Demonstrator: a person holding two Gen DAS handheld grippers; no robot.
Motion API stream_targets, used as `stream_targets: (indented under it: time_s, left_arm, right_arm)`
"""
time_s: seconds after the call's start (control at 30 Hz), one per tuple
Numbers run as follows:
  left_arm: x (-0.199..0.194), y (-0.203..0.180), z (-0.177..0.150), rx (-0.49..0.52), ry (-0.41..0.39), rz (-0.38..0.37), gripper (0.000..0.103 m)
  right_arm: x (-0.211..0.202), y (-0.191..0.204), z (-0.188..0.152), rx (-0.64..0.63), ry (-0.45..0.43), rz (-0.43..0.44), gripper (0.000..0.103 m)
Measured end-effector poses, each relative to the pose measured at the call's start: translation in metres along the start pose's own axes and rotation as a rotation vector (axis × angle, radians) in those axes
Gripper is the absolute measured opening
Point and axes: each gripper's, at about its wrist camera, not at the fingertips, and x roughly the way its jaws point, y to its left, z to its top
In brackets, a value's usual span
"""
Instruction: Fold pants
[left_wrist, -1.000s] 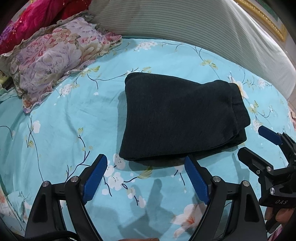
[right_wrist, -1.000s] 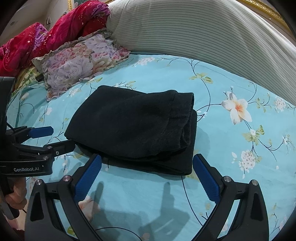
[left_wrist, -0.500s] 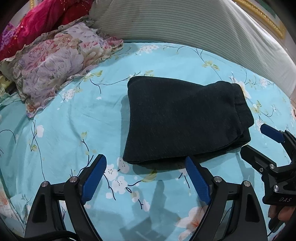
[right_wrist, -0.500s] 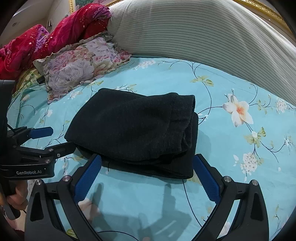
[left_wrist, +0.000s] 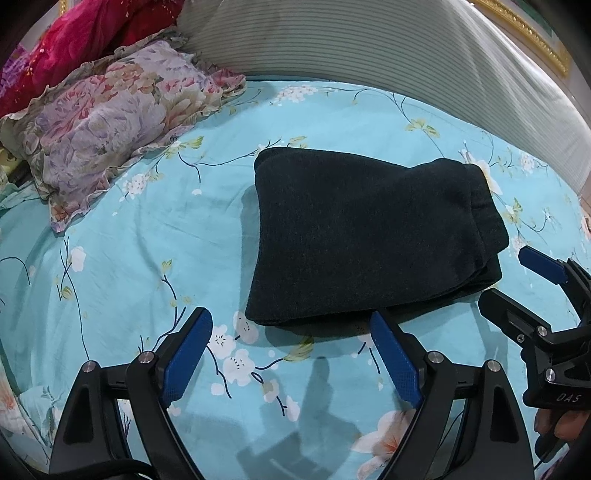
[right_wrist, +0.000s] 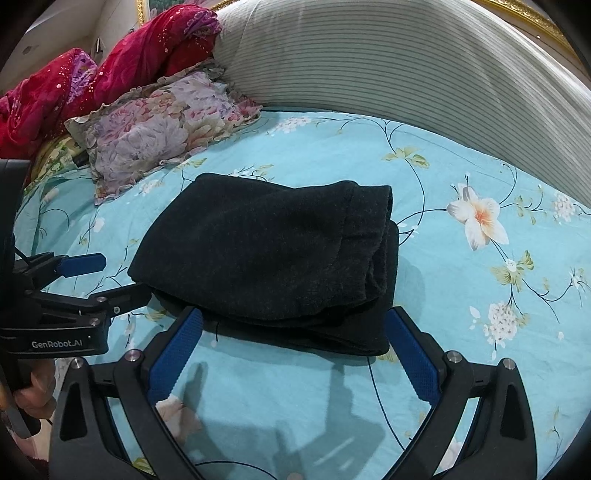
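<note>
The dark pants (left_wrist: 362, 236) lie folded into a thick rectangle on the turquoise floral bedsheet (left_wrist: 129, 266); they also show in the right wrist view (right_wrist: 269, 254). My left gripper (left_wrist: 291, 332) is open and empty, just short of the bundle's near edge. My right gripper (right_wrist: 295, 332) is open and empty, its blue pads level with the bundle's near edge. Each gripper shows in the other's view: the right one at the right edge (left_wrist: 517, 280), the left one at the left edge (right_wrist: 107, 277).
A floral pillow (left_wrist: 110, 114) and red bedding (right_wrist: 110, 74) lie at the back left. A striped grey headboard cushion (left_wrist: 369, 55) runs along the back. The sheet (right_wrist: 480, 295) extends right of the pants.
Both grippers have drifted slightly back and up from the pants, staying open. The folded pants have not moved.
</note>
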Motion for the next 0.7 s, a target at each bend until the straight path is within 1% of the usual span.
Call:
stream_targets:
  time_s: [0.7]
  left_arm:
    - [-0.002,-0.0014,0.0014,0.005,-0.004,0.004,0.088]
  right_arm:
    - [-0.0012,-0.002,0.0024,0.0,-0.004,0.001,0.099]
